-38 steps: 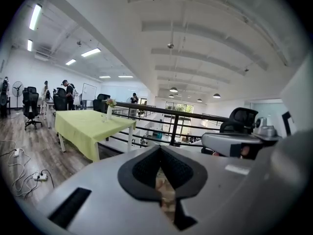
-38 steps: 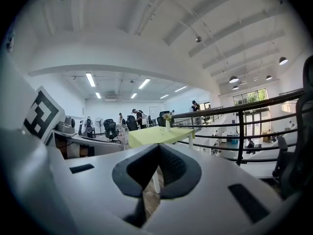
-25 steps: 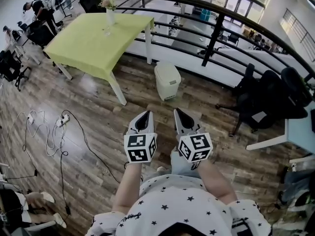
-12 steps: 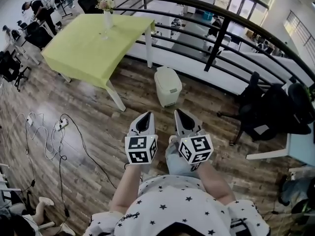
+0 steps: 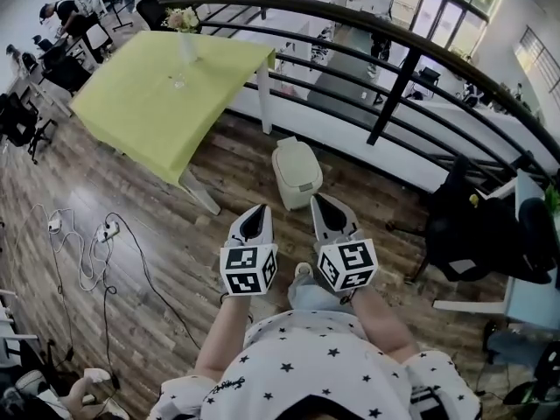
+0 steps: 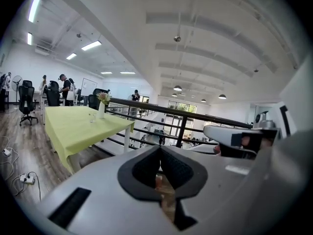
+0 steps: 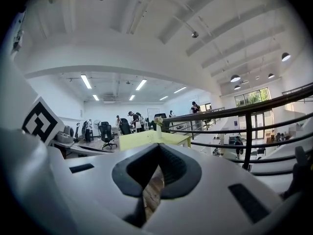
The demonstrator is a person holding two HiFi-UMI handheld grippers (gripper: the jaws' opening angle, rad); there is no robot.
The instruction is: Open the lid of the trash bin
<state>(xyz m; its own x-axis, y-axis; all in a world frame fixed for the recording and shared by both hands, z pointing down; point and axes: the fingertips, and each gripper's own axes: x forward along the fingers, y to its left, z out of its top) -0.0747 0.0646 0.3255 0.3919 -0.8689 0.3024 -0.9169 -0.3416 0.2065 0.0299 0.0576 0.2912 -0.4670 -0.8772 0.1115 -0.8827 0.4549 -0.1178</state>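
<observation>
Standing on the wood floor ahead of the person, the white trash bin [image 5: 296, 175] has its lid down, between a leg of the green table [image 5: 157, 94] and the black railing [image 5: 395, 84]. The left gripper [image 5: 256, 215] and right gripper [image 5: 325, 210] hang side by side short of the bin, touching nothing, each with its jaws pressed together and empty.

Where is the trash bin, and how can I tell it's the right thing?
Find the big yellow-green table and the black railing running behind it. On the wooden floor, near the table's corner and just in front of the railing, stands the trash bin. It is the only small, cream-white, rounded box there, and its lid is shut.
</observation>
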